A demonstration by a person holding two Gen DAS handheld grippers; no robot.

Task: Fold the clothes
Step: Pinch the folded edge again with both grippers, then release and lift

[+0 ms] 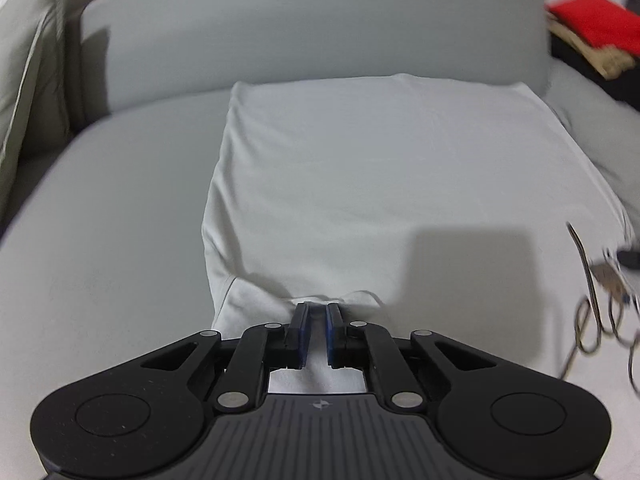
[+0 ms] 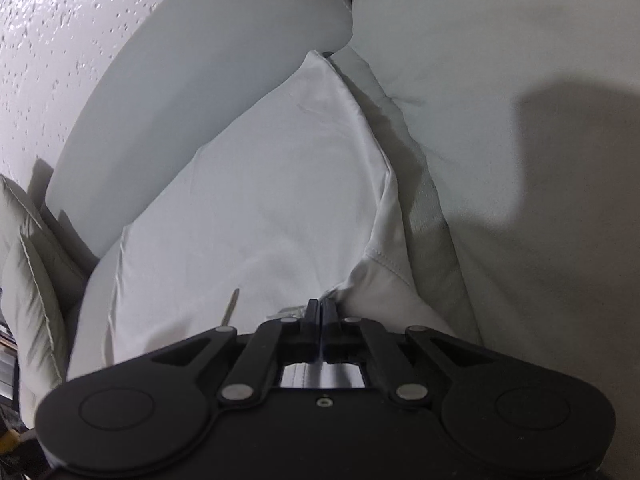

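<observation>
A white garment lies folded in a rough rectangle on a pale grey sofa seat. My left gripper is at the garment's near edge, its blue pads pinching a bunched fold of white cloth. In the right wrist view the same garment stretches away toward the backrest. My right gripper has its fingers pressed together on the near right corner, where the cloth puckers and a stitched hem shows. The pinched cloth itself is hidden between the fingers.
The sofa backrest curves behind the garment. A beige cushion stands at the left, and a red cloth lies at the far right. Loose cables hang at the right edge. A large pale cushion borders the garment's right side.
</observation>
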